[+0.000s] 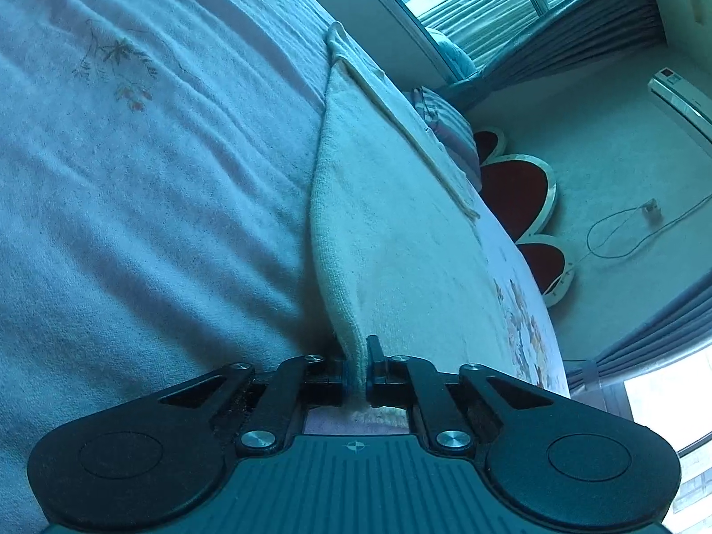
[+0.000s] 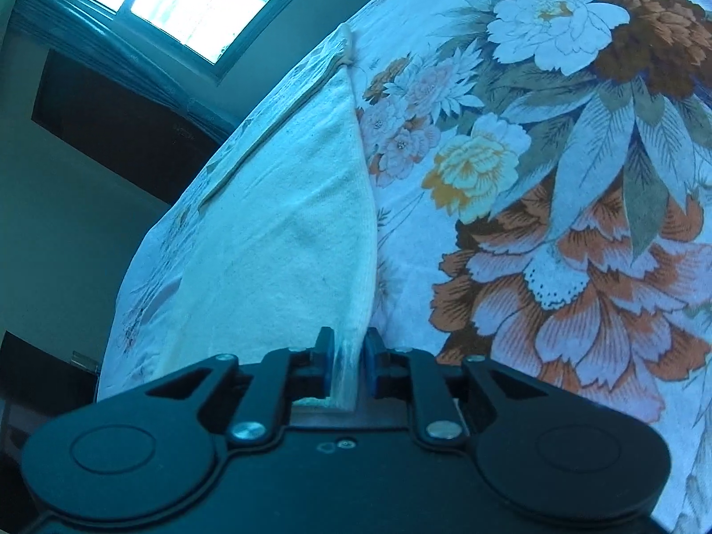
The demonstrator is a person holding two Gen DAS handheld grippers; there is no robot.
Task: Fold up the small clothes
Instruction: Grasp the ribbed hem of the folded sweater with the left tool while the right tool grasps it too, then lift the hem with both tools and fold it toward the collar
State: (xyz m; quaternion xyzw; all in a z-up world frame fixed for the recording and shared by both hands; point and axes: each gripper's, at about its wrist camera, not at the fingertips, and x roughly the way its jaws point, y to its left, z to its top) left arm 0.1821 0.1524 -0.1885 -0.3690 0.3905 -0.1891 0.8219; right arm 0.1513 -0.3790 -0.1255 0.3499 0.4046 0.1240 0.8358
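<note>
A small cream-white cloth [image 1: 391, 231] lies stretched over the bed, raised at its near edge. My left gripper [image 1: 357, 371] is shut on that near edge, the fabric pinched between the fingers. In the right wrist view the same cloth [image 2: 289, 231] runs away from me over the flowered sheet. My right gripper [image 2: 347, 365] is shut on another part of its near edge, fabric showing between the blue pads [image 2: 371, 356].
A pale towel-like blanket [image 1: 133, 178] covers the bed left of the cloth. The flowered bedsheet [image 2: 556, 178] spreads to the right. A striped pillow [image 1: 449, 124] and a red heart-shaped headboard [image 1: 516, 187] lie at the bed's far end. Windows and curtains stand beyond.
</note>
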